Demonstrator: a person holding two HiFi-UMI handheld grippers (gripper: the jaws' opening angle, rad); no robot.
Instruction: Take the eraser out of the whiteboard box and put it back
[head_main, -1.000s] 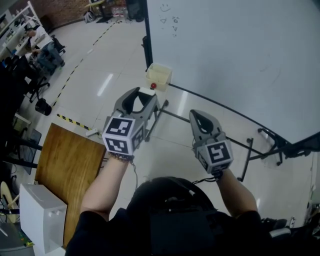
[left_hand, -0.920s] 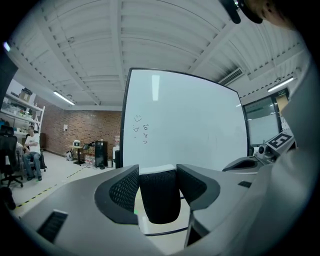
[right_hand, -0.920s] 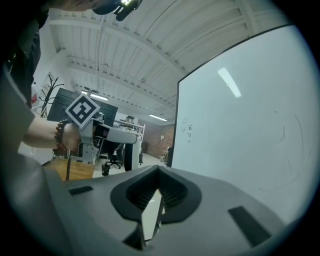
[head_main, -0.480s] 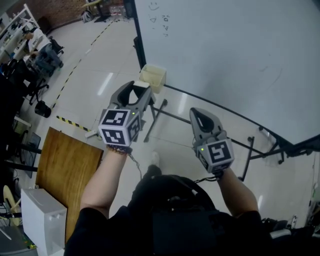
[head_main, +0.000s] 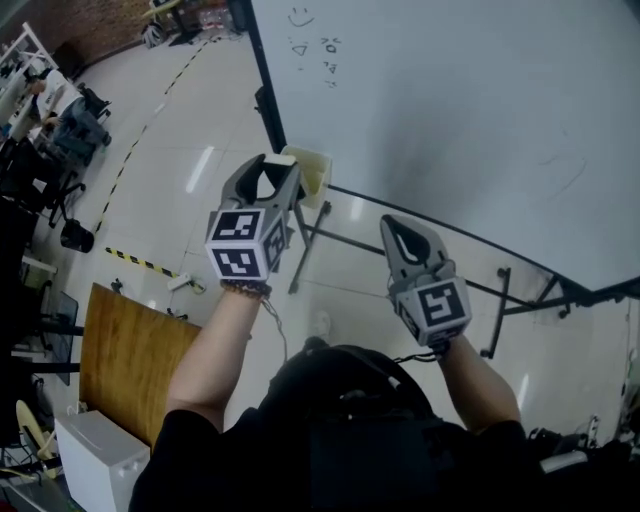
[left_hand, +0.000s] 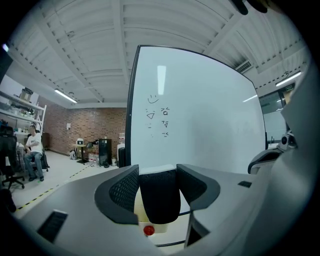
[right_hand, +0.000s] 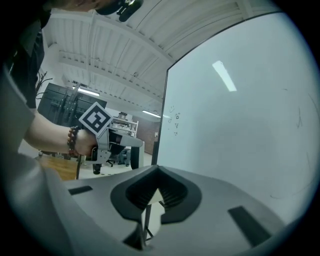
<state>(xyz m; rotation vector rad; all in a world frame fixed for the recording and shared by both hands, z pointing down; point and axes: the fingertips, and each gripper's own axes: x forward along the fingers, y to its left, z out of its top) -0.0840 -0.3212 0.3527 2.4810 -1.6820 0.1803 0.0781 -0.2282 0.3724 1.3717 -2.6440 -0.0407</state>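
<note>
My left gripper (head_main: 279, 166) is shut on the eraser (left_hand: 159, 199), a black felt block with a white top (head_main: 281, 160) that fills the space between the jaws. Just beyond and below it is the cream whiteboard box (head_main: 314, 172), fixed at the whiteboard's (head_main: 450, 110) lower left corner. In the left gripper view the box (left_hand: 138, 214) shows under the eraser, with a red dot on its front. My right gripper (head_main: 400, 226) hangs to the right of the box, before the board's lower edge, shut and holding nothing. The right gripper view shows its jaw tips (right_hand: 159, 169) meeting.
The whiteboard's black stand legs (head_main: 495, 312) spread over the floor below the grippers. A wooden tabletop (head_main: 125, 360) and a white case (head_main: 95, 460) lie at the lower left. Yellow-black floor tape (head_main: 145, 262) runs leftwards. A person sits on a chair (left_hand: 32, 152) far off.
Both grippers have moved forward towards the whiteboard. The left one, still holding the eraser, has drawn up close to the cream box.
</note>
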